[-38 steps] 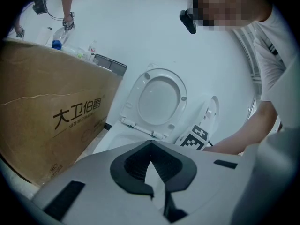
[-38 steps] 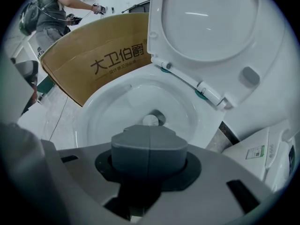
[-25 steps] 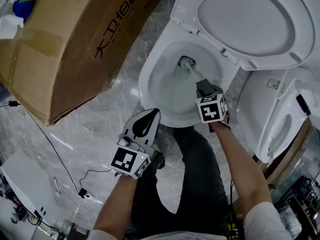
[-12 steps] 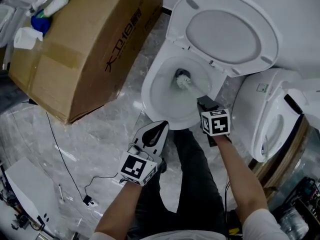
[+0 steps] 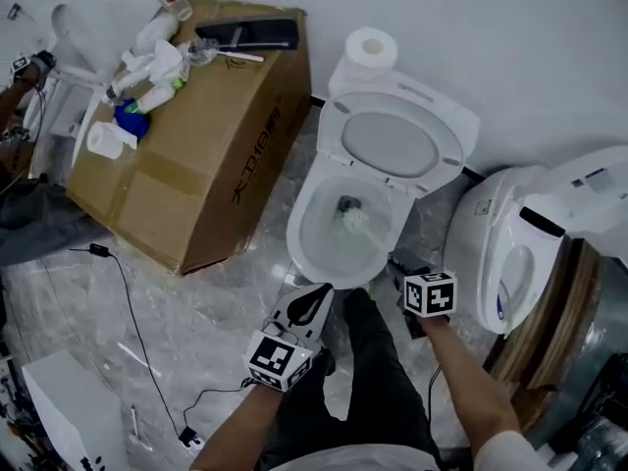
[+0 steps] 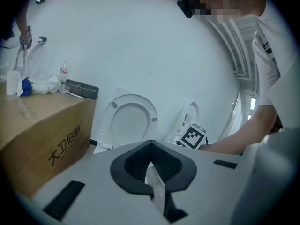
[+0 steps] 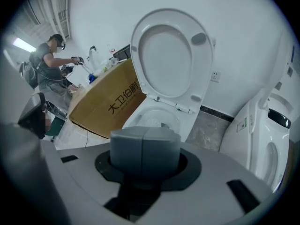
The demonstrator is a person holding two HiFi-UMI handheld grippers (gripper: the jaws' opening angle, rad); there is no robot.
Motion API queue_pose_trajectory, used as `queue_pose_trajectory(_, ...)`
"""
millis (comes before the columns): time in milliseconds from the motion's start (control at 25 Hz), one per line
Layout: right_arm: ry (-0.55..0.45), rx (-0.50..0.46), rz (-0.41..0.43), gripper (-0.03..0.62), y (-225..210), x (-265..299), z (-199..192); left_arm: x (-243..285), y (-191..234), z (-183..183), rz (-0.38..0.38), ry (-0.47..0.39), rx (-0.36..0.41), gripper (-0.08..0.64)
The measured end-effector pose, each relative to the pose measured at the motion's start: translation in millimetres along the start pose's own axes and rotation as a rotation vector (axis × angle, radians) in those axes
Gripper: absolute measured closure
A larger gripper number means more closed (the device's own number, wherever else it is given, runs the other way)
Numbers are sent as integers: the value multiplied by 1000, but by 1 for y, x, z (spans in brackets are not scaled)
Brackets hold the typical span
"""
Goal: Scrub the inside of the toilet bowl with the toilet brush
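The white toilet stands with lid up, and its bowl also shows in the right gripper view. A toilet brush head sits low inside the bowl, its handle slanting back over the front rim. My right gripper is shut on that grey handle, just outside the rim at the right. My left gripper hangs over the floor in front of the bowl, jaws together with nothing between them.
A large cardboard box with bottles on top lies left of the toilet. A second toilet stands close on the right. A paper roll sits on the tank. A cable crosses the floor. My dark-trousered leg is below.
The head view has drawn back and shows much more of the room. Both grippers sit farther from the bowl, and the brush head has shifted slightly toward the bowl's front.
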State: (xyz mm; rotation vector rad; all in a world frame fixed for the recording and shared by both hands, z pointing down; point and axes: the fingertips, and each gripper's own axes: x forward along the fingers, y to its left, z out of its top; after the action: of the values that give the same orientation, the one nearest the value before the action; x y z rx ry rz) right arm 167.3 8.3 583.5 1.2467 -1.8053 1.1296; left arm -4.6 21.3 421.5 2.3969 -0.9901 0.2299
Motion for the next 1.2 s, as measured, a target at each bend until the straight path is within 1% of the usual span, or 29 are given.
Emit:
queue_pose_trajectory(120, -20, 19, 26, 437, 17, -40, 5, -13, -18, 19, -7, 8, -22, 552)
queue_pose_trajectory(240, -53, -5, 54, 437, 39, -88, 13, -28, -37, 39, -21, 11, -48, 552)
queue_pose_trajectory(400, -128, -54, 93, 437, 69, -154, 32, -46, -60, 66, -48, 11, -38, 552)
queue_pose_trajectory(560, -196, -76, 130, 437, 92, -214, 45, -70, -80, 104, -59, -25, -35, 552)
queue_pose_trajectory(840, -360, -115, 162, 437, 136, -310, 65, -114, -113, 164, -67, -72, 44, 552)
queue_pose_trajectory(1080, -478, -137, 194, 437, 169, -367, 77, -143, -142, 206, -97, -139, 94, 552)
queue_pose_trajectory(1200, -550, -153, 186, 437, 179, -398, 90, -155, -154, 230, -96, -170, 110, 552)
